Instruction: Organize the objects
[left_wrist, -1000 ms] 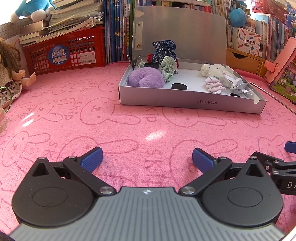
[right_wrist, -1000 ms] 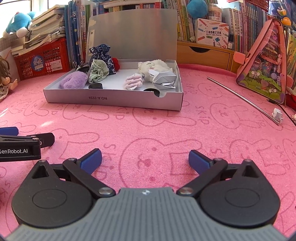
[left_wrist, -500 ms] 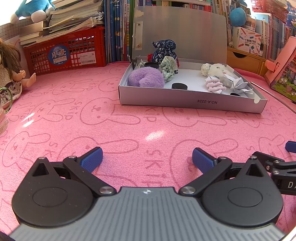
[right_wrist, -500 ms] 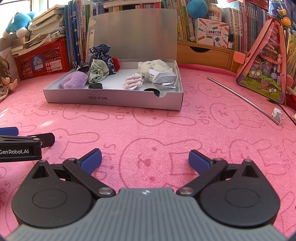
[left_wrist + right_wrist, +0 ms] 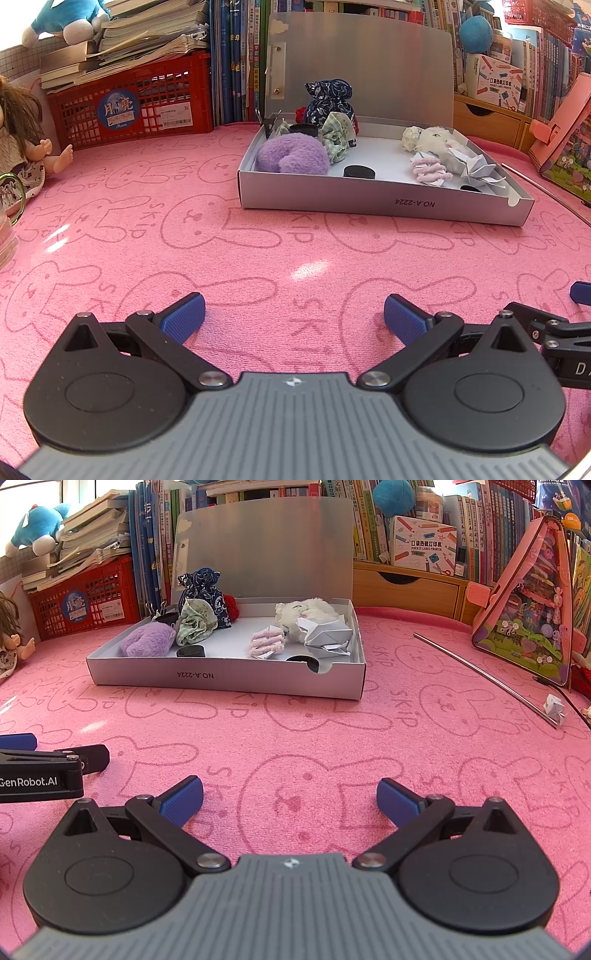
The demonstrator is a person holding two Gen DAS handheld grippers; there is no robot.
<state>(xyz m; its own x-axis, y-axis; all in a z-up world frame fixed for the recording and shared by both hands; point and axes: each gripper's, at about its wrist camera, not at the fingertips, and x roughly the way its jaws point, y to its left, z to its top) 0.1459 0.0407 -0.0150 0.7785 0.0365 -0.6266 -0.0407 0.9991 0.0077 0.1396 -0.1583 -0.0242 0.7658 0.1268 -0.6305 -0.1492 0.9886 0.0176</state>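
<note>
An open grey box [image 5: 369,206] [image 5: 229,681] with its lid up stands on the pink mat. It holds a purple plush [image 5: 291,157] [image 5: 147,640], a blue patterned pouch [image 5: 328,99] [image 5: 203,590], a green cloth [image 5: 194,622], a white plush [image 5: 436,142] [image 5: 306,613], a pink knit piece [image 5: 266,642], folded paper [image 5: 328,637] and black rings [image 5: 359,171]. My left gripper [image 5: 293,317] is open and empty, low over the mat in front of the box. My right gripper [image 5: 290,799] is open and empty, beside it.
A red crate [image 5: 129,107] with books, a doll [image 5: 18,147] and a glass [image 5: 5,236] are at the left. A metal rod [image 5: 487,677], a small paper piece [image 5: 554,709] and a pink triangular case [image 5: 532,602] lie at the right. Bookshelves stand behind.
</note>
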